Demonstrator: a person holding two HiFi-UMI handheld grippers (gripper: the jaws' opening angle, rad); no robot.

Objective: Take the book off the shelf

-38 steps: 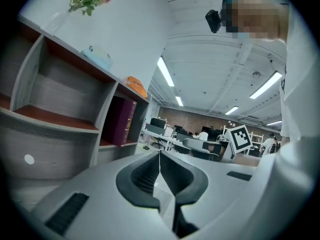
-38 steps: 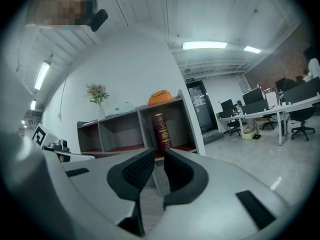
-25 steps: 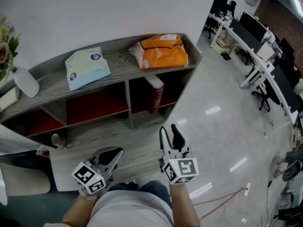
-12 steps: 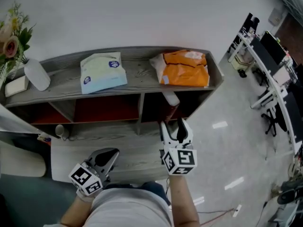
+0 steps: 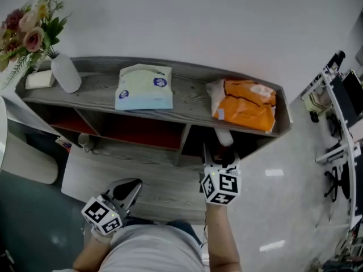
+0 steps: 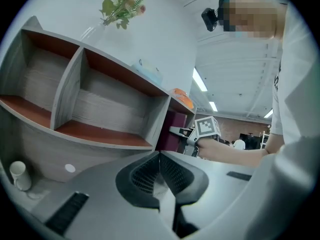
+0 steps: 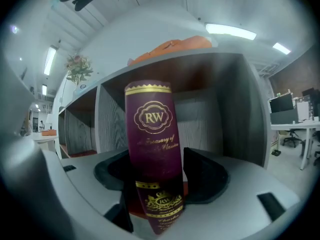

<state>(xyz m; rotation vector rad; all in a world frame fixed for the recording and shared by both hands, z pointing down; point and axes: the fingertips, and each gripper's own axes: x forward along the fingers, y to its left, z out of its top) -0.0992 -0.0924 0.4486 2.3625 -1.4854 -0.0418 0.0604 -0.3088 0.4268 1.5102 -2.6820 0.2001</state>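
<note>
Flowers: a bunch (image 5: 34, 24) in a white vase (image 5: 66, 73) on the left end of the shelf top, cut off by the top left corner of the head view.
Shelf: a low grey unit (image 5: 193, 103) against the wall. From the head view its left compartments are mostly shaded; the left gripper view shows two of them with red-brown floors.
Cup: a small white one (image 5: 86, 142) on the floor by the shelf's foot, partly hidden under its edge.
Left gripper: held low by the person's body (image 5: 133, 184), well apart from the shelf, jaws pressed together with nothing between them (image 6: 160, 156).
Pack: a pale green and blue soft pack (image 5: 144, 88) lying mid-shelf on top.
Book: a maroon volume (image 7: 150, 129) with a gold "RW" crest, standing on end in the rightmost compartment. From above only its pale top edge (image 5: 223, 136) shows; the rest is in shade.
Right gripper: reached into that compartment (image 5: 219, 154), its tips lost in the dark in the head view. Its own view shows the jaws spread (image 7: 157, 184), one on each side of the spine and close against it; the left one is mostly hidden behind the book. Whether the pads touch the cover cannot be told.
Orange bag: lying on the shelf top (image 5: 248, 105), right above the book's compartment.
Desk: at the far right (image 5: 340, 106), cut off by the edge.
</note>
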